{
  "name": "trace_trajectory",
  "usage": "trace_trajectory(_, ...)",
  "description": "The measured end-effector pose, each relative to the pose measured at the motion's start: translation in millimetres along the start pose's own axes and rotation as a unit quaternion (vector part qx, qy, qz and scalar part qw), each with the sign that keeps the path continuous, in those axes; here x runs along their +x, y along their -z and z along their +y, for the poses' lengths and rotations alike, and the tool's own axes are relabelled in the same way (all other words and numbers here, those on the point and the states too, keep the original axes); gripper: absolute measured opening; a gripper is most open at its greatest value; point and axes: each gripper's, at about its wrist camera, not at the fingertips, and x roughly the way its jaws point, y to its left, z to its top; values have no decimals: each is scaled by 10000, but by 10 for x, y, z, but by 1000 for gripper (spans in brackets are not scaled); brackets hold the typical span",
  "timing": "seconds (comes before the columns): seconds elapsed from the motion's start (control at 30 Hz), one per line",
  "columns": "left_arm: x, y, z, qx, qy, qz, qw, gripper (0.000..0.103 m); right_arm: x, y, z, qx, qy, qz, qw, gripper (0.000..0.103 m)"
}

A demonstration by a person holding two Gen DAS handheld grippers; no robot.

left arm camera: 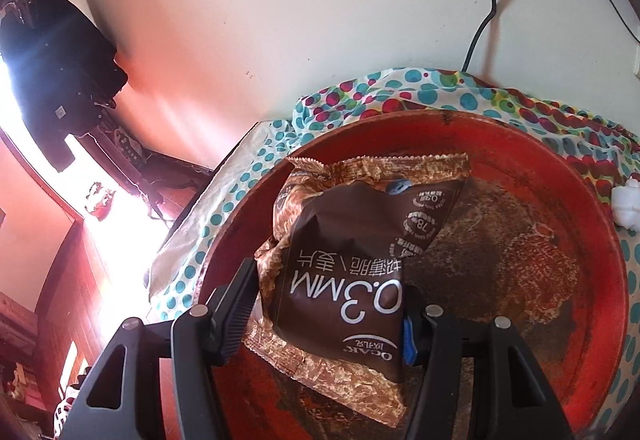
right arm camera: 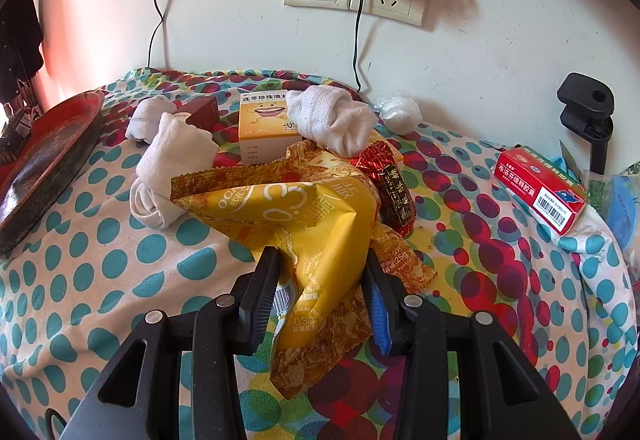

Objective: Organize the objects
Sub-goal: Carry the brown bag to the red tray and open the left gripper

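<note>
Red tray (left arm camera: pixel 552 176): round, worn, set on the dotted cloth (left arm camera: pixel 256 168) by the wall; in the right wrist view it sits at the far left, well apart from the clutter.
Brown packet (left arm camera: pixel 352 272): over the tray's inside, between the left gripper (left arm camera: pixel 326 304) fingers; the right pad touches its edge, but I cannot tell whether the left pad presses it.
Yellow packet (right arm camera: pixel 316 228): clamped by the right gripper (right arm camera: pixel 322 280), both pads on its crumpled middle, lower end just above the cloth.
Rolled socks (right arm camera: pixel 332 120), orange box (right arm camera: pixel 266 120), red box (right arm camera: pixel 540 188): not yet sorted, behind and beside the yellow packet.
Step in hand, as I judge it: setting the brown packet into the tray.
Doing it well: lower it flat, let go fully, pull back clear of the rim; keep the yellow packet steady meanwhile.
</note>
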Motion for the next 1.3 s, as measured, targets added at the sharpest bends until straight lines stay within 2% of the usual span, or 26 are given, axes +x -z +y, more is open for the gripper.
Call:
trace_trajectory(0.27, 173, 43, 56, -27, -112, 117, 9999, 61, 2, -3, 8, -26, 30, 6, 10000, 38)
trace_trajectory(0.47, 154, 5, 69, -16, -259, 30, 9997, 65, 2, -7, 7, -38, 38, 9, 10000, 38)
trace_trajectory(0.6, 144, 33, 80, -79, -5, 77, 9999, 70, 3, -1, 2, -55, 53, 10, 10000, 38)
trace_trajectory(0.77, 26, 80, 82, -114, 0, -33, 9999, 71, 3, -6, 7, -58, 56, 9, 10000, 38)
trace_trajectory(0.87, -50, 109, 91, -178, 129, -9, 9998, 71, 5, -7, 5, -64, 58, 9, 10000, 38)
trace_trajectory(1.3, -613, 491, 63, -619, 740, -222, 9951, 71, -12, -15, -80, -62, 139, -35, 9999, 34)
